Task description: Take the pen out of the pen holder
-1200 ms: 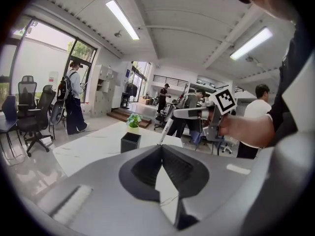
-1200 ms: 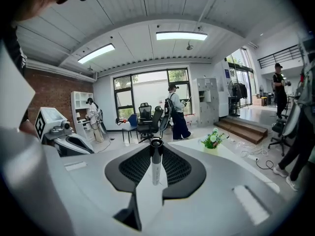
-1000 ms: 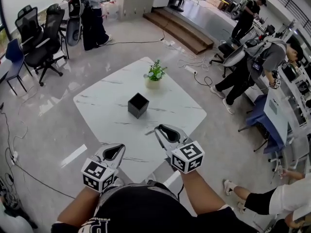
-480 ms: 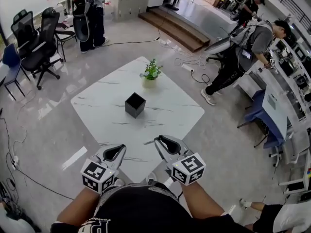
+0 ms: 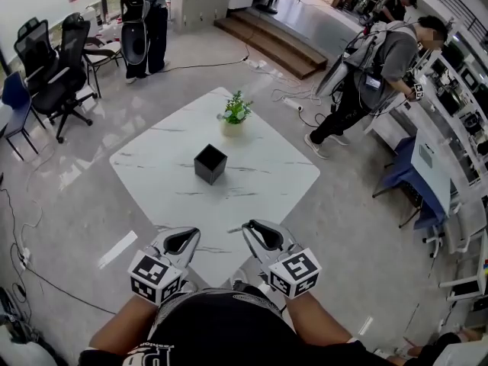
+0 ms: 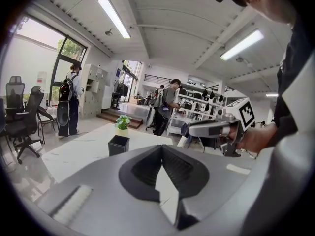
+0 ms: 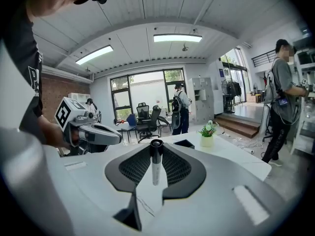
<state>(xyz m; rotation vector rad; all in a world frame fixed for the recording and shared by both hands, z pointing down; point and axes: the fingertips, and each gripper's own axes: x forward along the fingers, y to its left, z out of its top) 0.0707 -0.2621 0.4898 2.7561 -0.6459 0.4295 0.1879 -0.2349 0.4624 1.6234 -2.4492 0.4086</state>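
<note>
The black square pen holder (image 5: 210, 164) stands upright at the middle of the white marble table (image 5: 274, 170), and I cannot see inside it. Both grippers hover over the table's near corner, well short of the holder. My right gripper (image 5: 252, 226) is shut on a slim pen (image 7: 156, 162) with a black cap, which lies along the jaws; its end pokes out to the left as a thin tip (image 5: 234, 229). My left gripper (image 5: 186, 235) is shut with nothing in it (image 6: 161, 148). The left gripper view also shows the holder (image 6: 118, 145) ahead.
A small potted plant (image 5: 234, 116) stands on the table beyond the holder. Office chairs (image 5: 57, 59) are at the far left, steps (image 5: 274, 40) at the back. A person with a backpack (image 5: 370, 75) walks to the right of the table; cables lie on the floor.
Both grippers have barely moved, and the right one still holds the pen. The person on the right has walked closer along the table's far side.
</note>
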